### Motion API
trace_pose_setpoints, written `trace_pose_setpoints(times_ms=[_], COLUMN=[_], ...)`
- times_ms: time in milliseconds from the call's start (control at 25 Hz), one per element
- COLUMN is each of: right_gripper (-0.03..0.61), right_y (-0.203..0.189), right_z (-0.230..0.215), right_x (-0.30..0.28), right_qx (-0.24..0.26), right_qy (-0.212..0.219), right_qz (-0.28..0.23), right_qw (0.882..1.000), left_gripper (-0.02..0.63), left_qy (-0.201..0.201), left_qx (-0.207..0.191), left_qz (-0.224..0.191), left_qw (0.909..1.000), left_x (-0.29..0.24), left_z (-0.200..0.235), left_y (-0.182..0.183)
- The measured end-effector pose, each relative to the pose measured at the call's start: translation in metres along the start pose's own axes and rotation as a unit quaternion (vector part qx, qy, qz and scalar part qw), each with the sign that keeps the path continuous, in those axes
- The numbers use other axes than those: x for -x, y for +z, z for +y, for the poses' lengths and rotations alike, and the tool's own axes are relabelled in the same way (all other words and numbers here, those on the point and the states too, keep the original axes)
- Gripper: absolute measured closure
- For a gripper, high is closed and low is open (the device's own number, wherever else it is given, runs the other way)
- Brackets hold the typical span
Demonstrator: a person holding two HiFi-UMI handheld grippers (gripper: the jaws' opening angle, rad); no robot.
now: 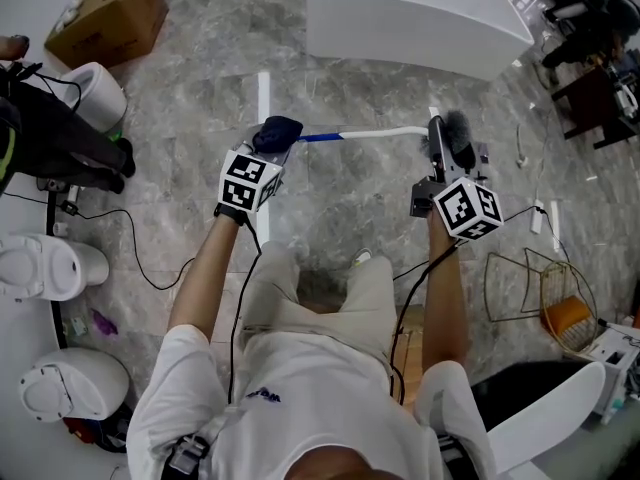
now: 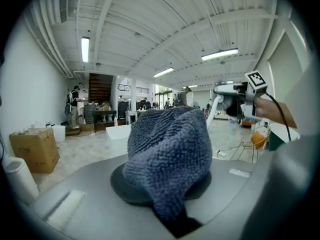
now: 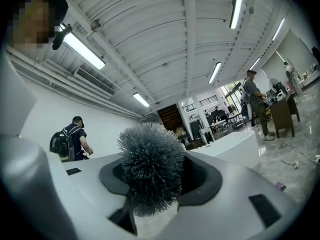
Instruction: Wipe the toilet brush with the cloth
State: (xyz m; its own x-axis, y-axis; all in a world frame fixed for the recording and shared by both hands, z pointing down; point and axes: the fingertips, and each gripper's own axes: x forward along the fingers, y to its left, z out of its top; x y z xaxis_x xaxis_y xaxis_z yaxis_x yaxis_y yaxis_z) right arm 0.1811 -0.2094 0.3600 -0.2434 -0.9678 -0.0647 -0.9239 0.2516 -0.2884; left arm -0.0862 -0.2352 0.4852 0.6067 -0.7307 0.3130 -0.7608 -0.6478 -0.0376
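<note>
The toilet brush lies level in the air in front of me, with its white handle (image 1: pixel 370 133) running left to right and its grey bristle head (image 1: pixel 458 131) at the right end. My right gripper (image 1: pixel 438 153) is shut on the brush just below the head. In the right gripper view the bristles (image 3: pixel 150 166) stand up between the jaws. My left gripper (image 1: pixel 278 146) is shut on a dark blue cloth (image 1: pixel 278 128) at the handle's left end. The bunched cloth (image 2: pixel 167 154) fills the middle of the left gripper view and hides whether it wraps the handle.
A cardboard box (image 1: pixel 110 13) sits far left and a white counter block (image 1: pixel 410 13) straight ahead. White toilets (image 1: pixel 45 268) line the left wall, with a person's dark legs (image 1: pixel 60 143) near them. A wire basket (image 1: pixel 545 293) stands on the floor at right. Cables trail over the marble floor.
</note>
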Motion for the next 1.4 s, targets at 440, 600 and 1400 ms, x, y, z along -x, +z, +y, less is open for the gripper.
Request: trace_pose_setpoints(times_ms=[440,600,1400], right_gripper=[0.359,0.359,0.36], right_y=[-0.057,-0.058,-0.042], right_z=[0.091,0.089,0.063], right_x=[-0.014,-0.012,-0.003], right_qx=[0.139,0.159,0.148], right_qy=[0.04,0.032,-0.003], right_qz=[0.045,0.043,0.031], right_qw=[0.988,0.986,0.988], left_gripper=[0.556,0.557,0.555], left_qy=[0.055,0.06,0.054], left_qx=[0.055,0.031,0.029], left_qz=[-0.094,-0.103,-0.11], left_qw=[0.9924,0.9924,0.992], left_x=[0.02,0.029,0.037], left_z=[-0.028,-0.033,-0.038], left_y=[0.047,0.056,0.058])
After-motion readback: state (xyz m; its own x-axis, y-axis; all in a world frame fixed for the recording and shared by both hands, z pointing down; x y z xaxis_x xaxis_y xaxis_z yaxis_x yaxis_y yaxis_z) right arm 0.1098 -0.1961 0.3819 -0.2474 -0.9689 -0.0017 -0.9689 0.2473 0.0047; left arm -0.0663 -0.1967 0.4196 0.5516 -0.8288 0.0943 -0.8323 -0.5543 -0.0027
